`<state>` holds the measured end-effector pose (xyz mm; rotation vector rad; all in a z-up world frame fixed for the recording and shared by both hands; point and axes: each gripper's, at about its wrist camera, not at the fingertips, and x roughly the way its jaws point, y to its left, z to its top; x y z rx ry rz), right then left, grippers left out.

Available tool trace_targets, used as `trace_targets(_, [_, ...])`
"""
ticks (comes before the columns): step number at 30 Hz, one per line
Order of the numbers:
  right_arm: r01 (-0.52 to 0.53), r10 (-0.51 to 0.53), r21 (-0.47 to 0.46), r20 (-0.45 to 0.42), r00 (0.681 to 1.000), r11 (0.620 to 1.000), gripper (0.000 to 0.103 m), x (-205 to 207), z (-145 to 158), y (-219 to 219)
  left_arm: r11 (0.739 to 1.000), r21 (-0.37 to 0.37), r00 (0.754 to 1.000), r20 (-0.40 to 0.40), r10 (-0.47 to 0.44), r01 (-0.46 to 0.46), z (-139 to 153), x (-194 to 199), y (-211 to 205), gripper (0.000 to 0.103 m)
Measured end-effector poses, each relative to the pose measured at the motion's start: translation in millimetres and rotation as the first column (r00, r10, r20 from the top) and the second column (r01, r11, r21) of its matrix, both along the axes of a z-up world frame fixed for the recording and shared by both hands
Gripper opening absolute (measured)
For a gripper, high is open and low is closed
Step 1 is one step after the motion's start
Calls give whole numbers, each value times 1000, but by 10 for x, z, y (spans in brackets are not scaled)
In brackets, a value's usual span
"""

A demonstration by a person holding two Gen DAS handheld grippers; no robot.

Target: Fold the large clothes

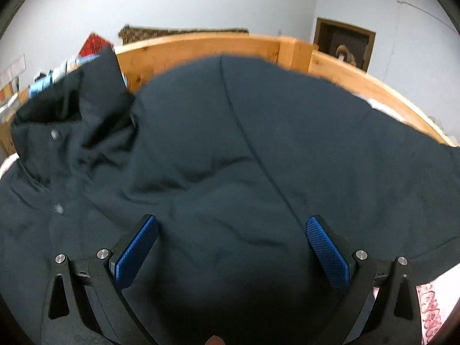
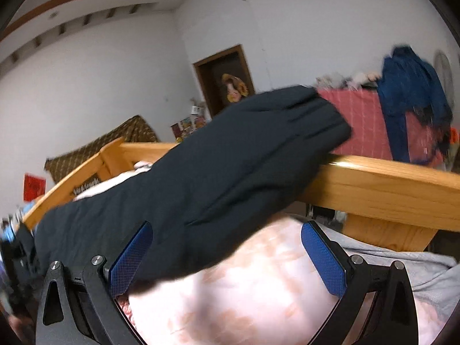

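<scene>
A large dark navy padded jacket [image 1: 218, 149] lies spread over the bed and fills the left wrist view, its collar [image 1: 69, 115] with snap buttons standing up at the left. My left gripper [image 1: 233, 224] hovers low over the jacket's body, open, with fabric beneath the blue pads [image 1: 138, 253] but nothing pinched. In the right wrist view one jacket sleeve [image 2: 230, 166] stretches out over the wooden bed rail [image 2: 388, 192]. My right gripper [image 2: 227, 230] is open beside the sleeve's lower edge, above the pink bedding [image 2: 258, 293].
A wooden bed frame [image 1: 201, 49] rings the mattress. A grey garment [image 2: 402, 258] lies at the right on the bedding. Behind the rail stand a red checked cloth [image 2: 365, 120] and a hanging blue garment [image 2: 411, 95]. A framed picture [image 2: 230, 83] hangs on the wall.
</scene>
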<state>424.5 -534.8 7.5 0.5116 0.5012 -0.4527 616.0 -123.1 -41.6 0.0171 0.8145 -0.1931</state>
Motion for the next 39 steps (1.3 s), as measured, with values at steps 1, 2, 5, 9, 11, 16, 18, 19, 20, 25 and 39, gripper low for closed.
trace_targets(1, [-4,4,44,6,1000,999,99,-4,-10,-38,1000,-16,1000,-9,4,-5,-38,26,21,102])
trace_targets(2, [-6,5,77,9,1000,997,89,-2,-20,-72,999,-36,1000,-15,6,-6,-68,50,51,102])
trace_targets(5, [-5,-1,139,40,999,990,65,-38,-19,-96,998,-68,997,-72,1,-6,-158,137,119,102])
trace_targets(9, [12,-23,132,80,997,991,26,-84,60,-80,990,-135,987,-156,29,-50,-187,221,337,101])
trace_targets(11, [-7,-3,94,98,995,996,13,-46,178,-34,986,-151,986,-162,39,-64,-151,202,462,101])
trace_targets(16, [-110,134,-134,189,973,985,9,65,781,405,985,-153,985,-167,52,-78,-11,47,808,101])
trace_targets(18, [-172,230,-243,232,945,954,9,50,1039,736,987,-143,987,-150,56,-78,67,-36,931,101])
trace_targets(19, [-195,264,-275,243,934,942,9,110,1132,823,987,-136,988,-139,64,-83,120,-92,1038,101])
trace_targets(20, [-254,348,-335,262,900,908,9,108,1286,1111,987,-130,988,-138,73,-91,161,-153,1114,101])
trace_targets(25, [-456,631,-508,247,736,730,9,69,1583,2293,984,-94,985,-101,140,-150,410,-455,1535,101])
trace_targets(39, [-886,960,-423,-112,258,188,10,209,695,5113,813,-6,813,13,582,-582,786,-1730,3159,101])
